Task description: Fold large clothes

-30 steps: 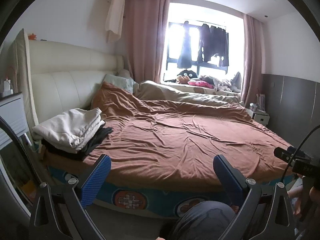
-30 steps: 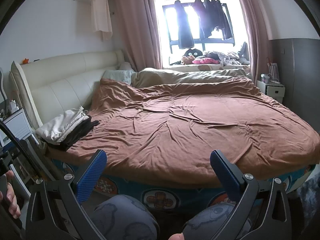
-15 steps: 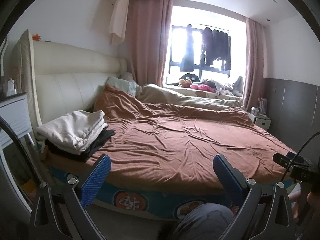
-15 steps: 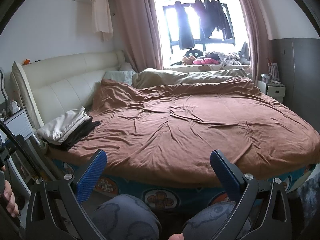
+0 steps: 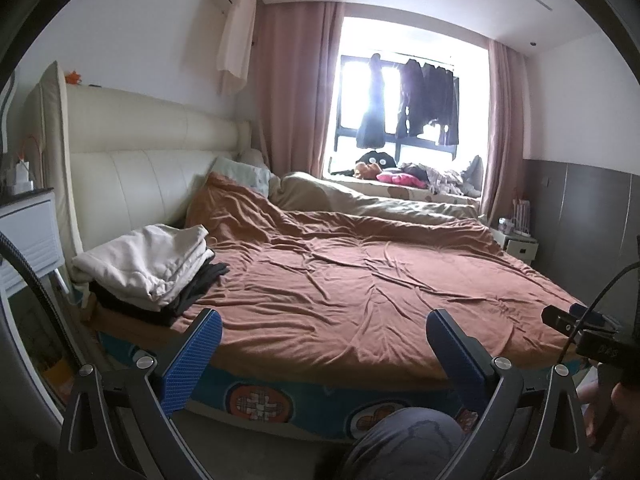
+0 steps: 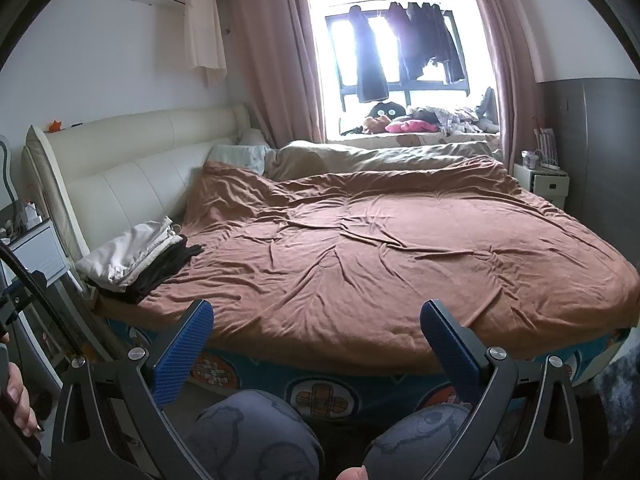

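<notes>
Both the left gripper (image 5: 320,344) and the right gripper (image 6: 316,336) hang in the air before the bed with blue-padded jaws spread wide and empty, while the stack of folded cream and black clothes (image 5: 152,268) lies on the wrinkled brown bed cover (image 6: 360,248), near the cream padded headboard (image 5: 132,172).

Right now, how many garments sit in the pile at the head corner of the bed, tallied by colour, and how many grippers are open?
Cream folded garments: 1 bundle, layers too merged to split
Black garments: 1 layer underneath, count within unclear
Open grippers: 2, left gripper and right gripper
Total: 2 colour layers, 2 grippers
</notes>
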Demonstrator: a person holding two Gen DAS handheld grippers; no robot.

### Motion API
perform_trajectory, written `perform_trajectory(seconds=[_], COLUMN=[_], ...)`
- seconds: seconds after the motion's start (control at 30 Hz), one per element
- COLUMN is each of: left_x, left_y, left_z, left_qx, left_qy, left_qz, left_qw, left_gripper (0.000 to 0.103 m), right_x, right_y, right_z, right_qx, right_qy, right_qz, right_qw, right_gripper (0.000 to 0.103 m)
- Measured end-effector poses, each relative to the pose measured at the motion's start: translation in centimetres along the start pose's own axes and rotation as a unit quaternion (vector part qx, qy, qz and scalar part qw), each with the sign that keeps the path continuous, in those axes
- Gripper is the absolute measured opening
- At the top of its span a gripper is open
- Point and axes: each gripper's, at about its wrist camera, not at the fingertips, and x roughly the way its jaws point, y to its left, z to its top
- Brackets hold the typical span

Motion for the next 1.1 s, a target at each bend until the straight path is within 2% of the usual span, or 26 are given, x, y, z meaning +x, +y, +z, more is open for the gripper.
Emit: perform_trajectory(seconds=[1.1], left_x=[-0.69], left_y=[-0.92], left_z=[-0.1], left_qx=[0.008], left_qy=[-0.004], left_qz=[0.001], left_qw=[1.0], left_gripper=[0.102], right_x=[0.26], right_y=[0.19], right_z=[0.04], right_qx=[0.005], right_qy=[0.003], right_qz=[-0.002], right_qw=[1.0], right_gripper=[0.103])
